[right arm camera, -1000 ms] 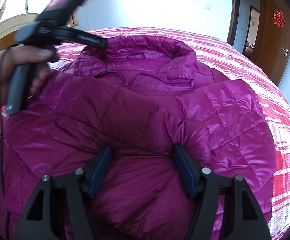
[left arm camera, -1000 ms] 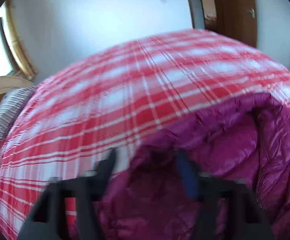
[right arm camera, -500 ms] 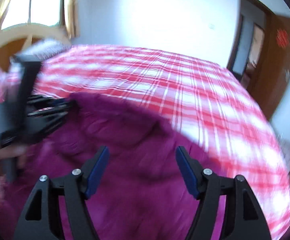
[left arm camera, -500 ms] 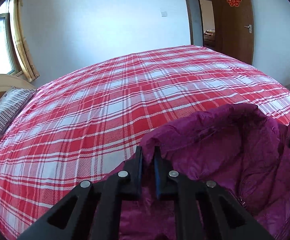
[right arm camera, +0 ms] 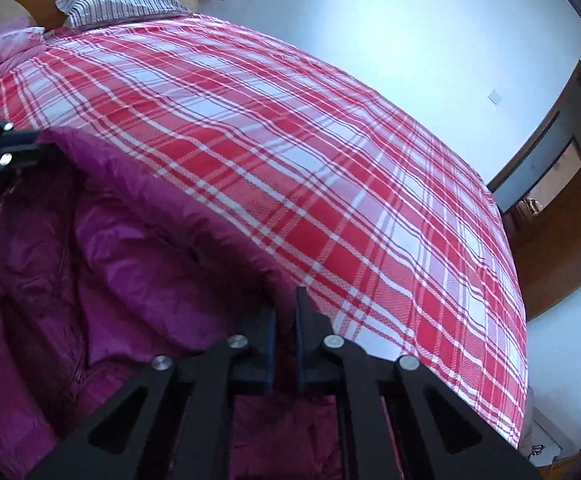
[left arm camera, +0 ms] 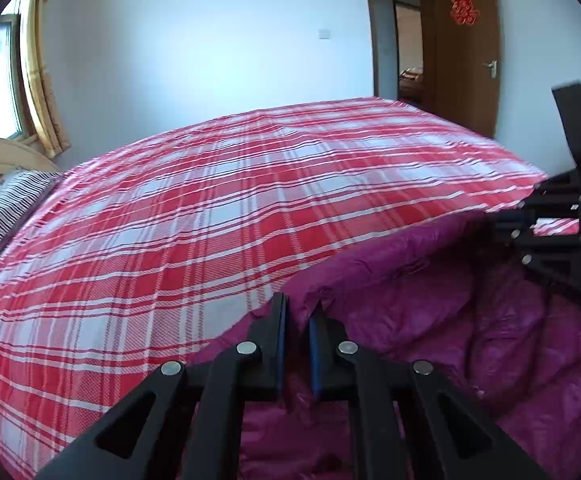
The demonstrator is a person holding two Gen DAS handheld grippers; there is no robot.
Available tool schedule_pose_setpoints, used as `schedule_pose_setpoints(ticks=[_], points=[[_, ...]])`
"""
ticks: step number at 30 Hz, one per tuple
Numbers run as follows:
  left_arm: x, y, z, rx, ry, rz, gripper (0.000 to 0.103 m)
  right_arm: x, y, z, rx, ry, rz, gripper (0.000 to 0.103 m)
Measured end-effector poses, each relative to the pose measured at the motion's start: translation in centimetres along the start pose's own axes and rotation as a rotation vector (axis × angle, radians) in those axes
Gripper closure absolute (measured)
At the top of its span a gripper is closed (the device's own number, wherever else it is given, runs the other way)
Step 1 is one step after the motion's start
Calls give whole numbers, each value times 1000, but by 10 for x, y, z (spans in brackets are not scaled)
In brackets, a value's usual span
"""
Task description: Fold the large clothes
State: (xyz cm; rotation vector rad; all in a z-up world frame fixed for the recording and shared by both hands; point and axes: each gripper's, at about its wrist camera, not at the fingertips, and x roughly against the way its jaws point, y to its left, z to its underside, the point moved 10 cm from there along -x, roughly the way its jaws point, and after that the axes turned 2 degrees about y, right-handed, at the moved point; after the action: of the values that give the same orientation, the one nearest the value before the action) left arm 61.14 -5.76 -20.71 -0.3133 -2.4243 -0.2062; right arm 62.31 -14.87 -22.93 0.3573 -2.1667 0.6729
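We now have both tools clamped on the far edge of the purple jacket, which lies on the bed with its red plaid cover. A second ago our right tool stood wide open above the jacket's body; it has swung to the edge and snapped shut, with a fold of the purple fabric pinched between its pads. Our left tool closed a moment sooner and grips the same edge further along. With two corners held, we judge the jacket ready to be lifted and folded over. The only writing is a red paper character on the brown door, too small to read for certain.
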Motion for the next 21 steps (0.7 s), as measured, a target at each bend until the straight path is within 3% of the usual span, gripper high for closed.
schedule_pose_setpoints(ticks=[3, 5, 7, 11, 14, 16, 18, 21], points=[[27, 3, -6, 56, -63, 50, 81, 10, -3, 9, -4, -40, 0, 95], [43, 9, -12, 103, -117, 45, 45, 15, -2, 16, 17, -66, 34, 95], [60, 24, -24, 185, -193, 7, 34, 14, 2, 19, 38, -79, 60, 95], [63, 35, -45, 241, -238, -27, 32, 14, 7, 26, 62, -97, 89, 95], [23, 15, -46, 136, -104, -41, 31, 16, 9, 28, 79, -119, 112, 95], [-10, -5, -28, 25, 32, -51, 31, 18, 8, 31, 74, -131, 114, 95], [-18, -11, -11, -9, 57, -89, 31, 18, 6, 35, 71, -125, 117, 95], [-23, -17, 14, -3, 97, -55, 31, 16, 3, 40, 57, -116, 117, 94]])
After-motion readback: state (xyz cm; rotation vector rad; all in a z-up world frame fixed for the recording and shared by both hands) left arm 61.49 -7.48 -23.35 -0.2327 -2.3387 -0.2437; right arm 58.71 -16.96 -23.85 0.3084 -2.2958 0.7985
